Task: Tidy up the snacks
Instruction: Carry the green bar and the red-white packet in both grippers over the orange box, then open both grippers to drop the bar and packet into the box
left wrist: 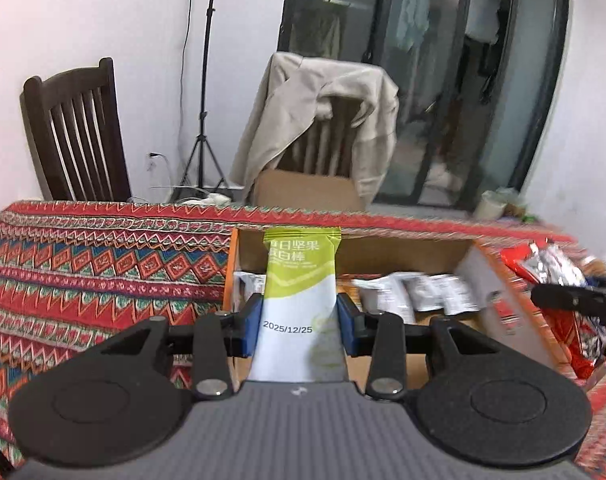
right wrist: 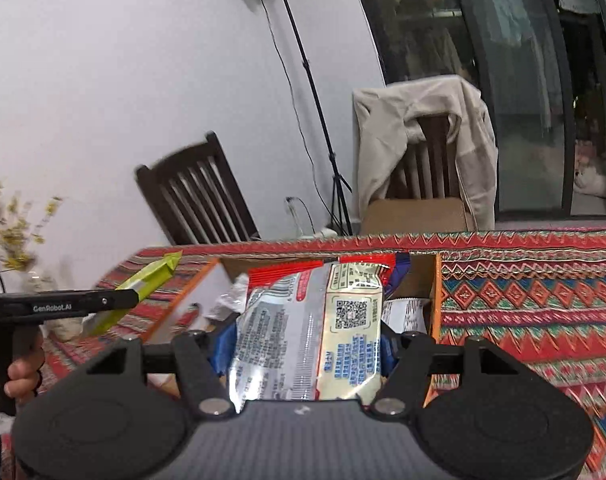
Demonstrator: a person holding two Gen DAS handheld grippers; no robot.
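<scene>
My left gripper is shut on a green and white nut bar packet, held upright above the orange-edged cardboard box. Several silver-white sachets lie inside that box. My right gripper is shut on a silver and red snack bag with a QR code, held over the same box. In the right wrist view the left gripper comes in from the left with the green packet, a hand on its handle. The right gripper shows at the right edge of the left wrist view.
A red patterned tablecloth covers the table. Behind it stand a dark wooden chair, a chair draped with a beige jacket, a light stand and a brown carton. A vase with yellow flowers stands at the left.
</scene>
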